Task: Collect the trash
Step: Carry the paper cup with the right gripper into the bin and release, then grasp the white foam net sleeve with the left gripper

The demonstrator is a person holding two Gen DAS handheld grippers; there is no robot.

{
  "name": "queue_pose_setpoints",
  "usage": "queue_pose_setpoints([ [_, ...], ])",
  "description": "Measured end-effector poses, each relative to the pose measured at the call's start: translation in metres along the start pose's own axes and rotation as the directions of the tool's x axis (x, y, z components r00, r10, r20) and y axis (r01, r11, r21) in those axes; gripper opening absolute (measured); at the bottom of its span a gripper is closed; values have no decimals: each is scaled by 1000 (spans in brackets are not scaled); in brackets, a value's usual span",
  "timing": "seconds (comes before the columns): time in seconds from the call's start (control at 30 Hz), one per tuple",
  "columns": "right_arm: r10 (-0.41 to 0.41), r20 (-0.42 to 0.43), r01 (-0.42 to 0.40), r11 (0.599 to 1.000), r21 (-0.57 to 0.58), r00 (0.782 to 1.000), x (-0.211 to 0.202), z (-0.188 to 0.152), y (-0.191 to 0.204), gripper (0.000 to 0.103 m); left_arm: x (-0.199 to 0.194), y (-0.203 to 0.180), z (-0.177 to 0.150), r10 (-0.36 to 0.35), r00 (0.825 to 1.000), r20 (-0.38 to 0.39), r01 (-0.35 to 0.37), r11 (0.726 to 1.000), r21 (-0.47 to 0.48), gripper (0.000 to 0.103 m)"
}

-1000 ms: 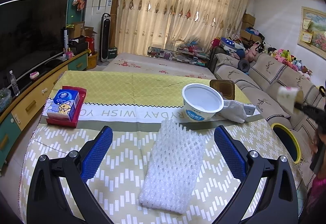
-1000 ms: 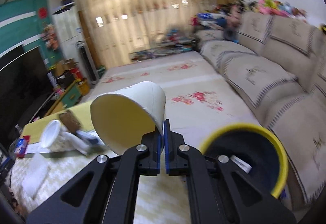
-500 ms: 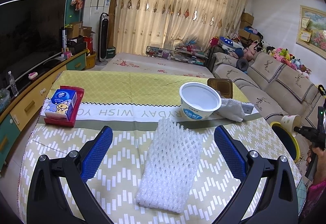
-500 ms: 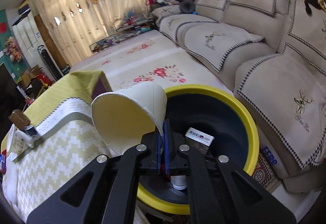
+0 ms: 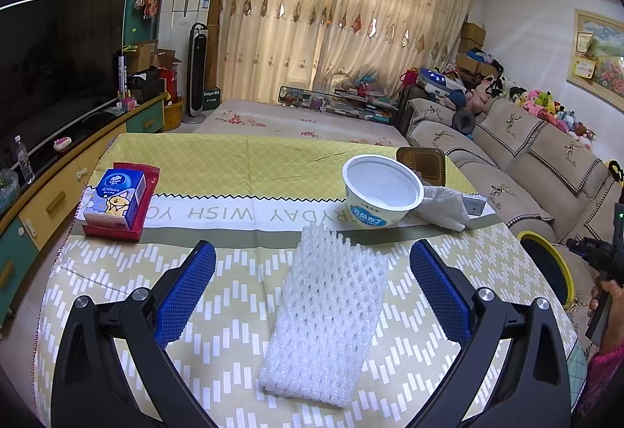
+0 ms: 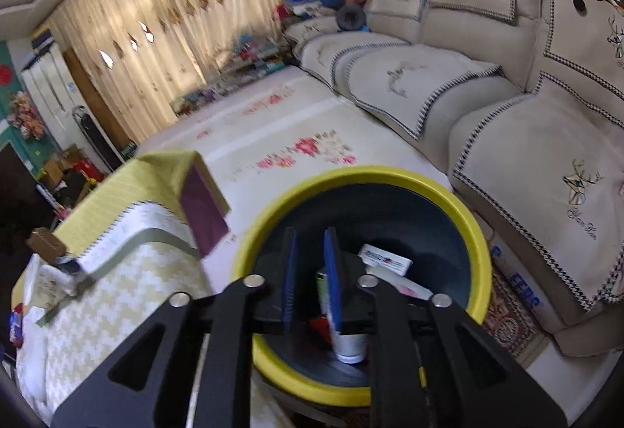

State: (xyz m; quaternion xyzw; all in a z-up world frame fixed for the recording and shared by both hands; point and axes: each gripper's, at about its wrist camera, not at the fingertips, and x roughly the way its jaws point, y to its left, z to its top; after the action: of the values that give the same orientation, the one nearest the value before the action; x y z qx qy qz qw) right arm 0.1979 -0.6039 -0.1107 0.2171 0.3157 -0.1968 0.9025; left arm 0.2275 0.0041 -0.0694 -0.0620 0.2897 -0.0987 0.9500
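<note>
Living-room counter under a yellow patterned cloth carried the leftover trash: white foam net sleeve nearest, empty pudding cup behind it, crumpled tissue touching the cup's right side, brown tray further back. Tissue pack sat on a red wrapper at left, unclear if either counts as trash

Step in hand, by my read: drop-off at the bin. Right hand-held gripper hung over the yellow-rimmed bin beside the counter, jaws opening with nothing between the pads. Bin already held a small carton and a can-like item, partly hidden by the fingers

Left hand-held gripper sat low over the counter, jaws spread wide, foam sleeve lying between them but not touched

Next move likely: close left on the sleeve. It's soft and squashy, so come down lower and pinch across the width. Right should clear the bin and go for the cup
</note>
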Motion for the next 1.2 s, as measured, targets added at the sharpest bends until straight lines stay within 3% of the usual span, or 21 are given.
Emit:
queue_pose_setpoints([
  [0.07,20,40,-20,1000,-8,999,-11,-4,10,29,1,0,0,1,1000,-3,-1,1000,2,98],
  [0.23,46,111,-37,996,-84,993,-38,-20,43,29,5,-2,-2,-14,1000,-21,14,1000,7,98],
  [0.5,26,183,14,977,-215,983,-61,-48,81,36,26,-17,-11,-79,986,-149,88,995,55,98],
  [0.7,32,167,7,973,-231,985,-58,-59,86,36,39,-25,-17,-87,975,-204,107,990,87,98],
  [0.9,34,180,7,975,-224,983,-59,-59,84,41,55,-38,-25,-135,951,-279,172,979,112,98],
  [1.2,38,184,2,977,-215,982,-60,-58,81,42,79,-44,-39,-64,931,-359,128,979,157,98],
])
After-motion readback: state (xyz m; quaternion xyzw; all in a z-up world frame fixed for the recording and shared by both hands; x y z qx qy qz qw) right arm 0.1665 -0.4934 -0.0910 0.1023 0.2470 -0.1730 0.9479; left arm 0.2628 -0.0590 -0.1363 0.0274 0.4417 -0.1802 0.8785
